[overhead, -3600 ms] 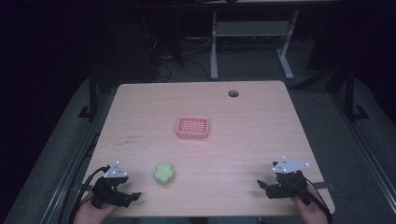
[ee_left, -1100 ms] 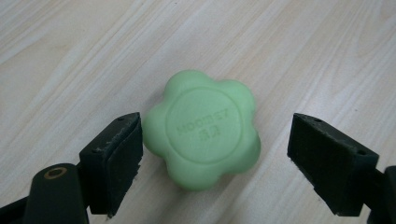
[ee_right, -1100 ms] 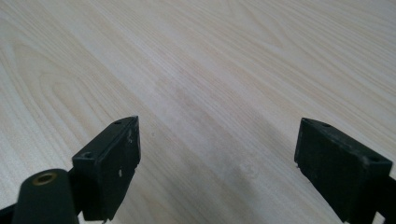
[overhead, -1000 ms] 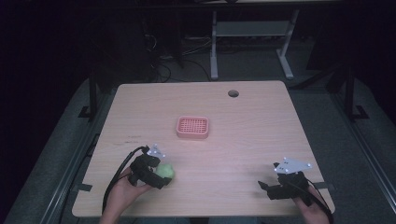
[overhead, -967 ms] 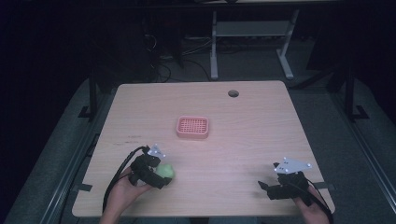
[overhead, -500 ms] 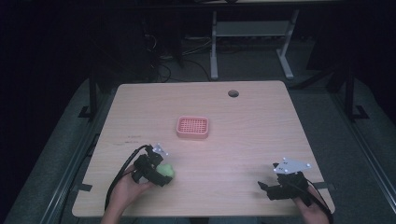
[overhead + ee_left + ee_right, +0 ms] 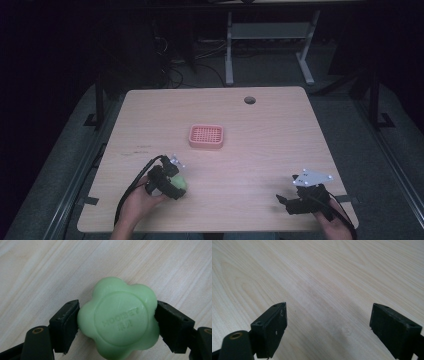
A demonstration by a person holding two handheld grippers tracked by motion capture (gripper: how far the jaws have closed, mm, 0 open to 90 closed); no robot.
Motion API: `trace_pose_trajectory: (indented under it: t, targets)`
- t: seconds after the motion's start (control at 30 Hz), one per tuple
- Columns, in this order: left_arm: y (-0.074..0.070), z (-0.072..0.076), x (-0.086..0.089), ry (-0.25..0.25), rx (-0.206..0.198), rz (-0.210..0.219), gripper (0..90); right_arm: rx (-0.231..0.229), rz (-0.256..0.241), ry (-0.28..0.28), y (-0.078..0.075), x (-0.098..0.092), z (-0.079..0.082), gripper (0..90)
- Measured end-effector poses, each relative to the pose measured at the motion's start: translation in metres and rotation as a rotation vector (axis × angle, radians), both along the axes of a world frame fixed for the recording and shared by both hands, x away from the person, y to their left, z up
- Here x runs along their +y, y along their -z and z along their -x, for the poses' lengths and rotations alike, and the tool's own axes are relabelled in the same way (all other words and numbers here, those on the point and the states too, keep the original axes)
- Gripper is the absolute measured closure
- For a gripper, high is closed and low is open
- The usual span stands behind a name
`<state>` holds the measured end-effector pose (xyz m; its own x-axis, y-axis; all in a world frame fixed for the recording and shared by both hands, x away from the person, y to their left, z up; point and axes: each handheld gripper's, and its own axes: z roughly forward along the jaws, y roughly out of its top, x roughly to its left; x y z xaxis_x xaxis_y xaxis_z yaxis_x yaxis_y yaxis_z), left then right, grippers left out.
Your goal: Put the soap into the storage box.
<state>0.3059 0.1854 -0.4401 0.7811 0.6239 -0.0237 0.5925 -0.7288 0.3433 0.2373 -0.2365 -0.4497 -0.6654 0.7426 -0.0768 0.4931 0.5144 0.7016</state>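
left hand-held gripper (image 7: 116, 322) has closed onto the green flower-shaped soap (image 7: 118, 318).

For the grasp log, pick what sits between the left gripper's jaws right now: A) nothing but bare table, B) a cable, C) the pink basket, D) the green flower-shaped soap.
D: in the left gripper view the left gripper has one jaw against each side of the green flower-shaped soap, which lies on the table.
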Motion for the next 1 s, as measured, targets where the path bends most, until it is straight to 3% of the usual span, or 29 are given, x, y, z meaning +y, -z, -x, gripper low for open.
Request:
trace_pose_trajectory:
  t: [1.0]
  targets:
    - [0.0026,0.0003,-0.0043,-0.016,0.006,-0.03,25.8,-0.001,-0.009,0.005,-0.0005,0.0,0.0005,13.8]
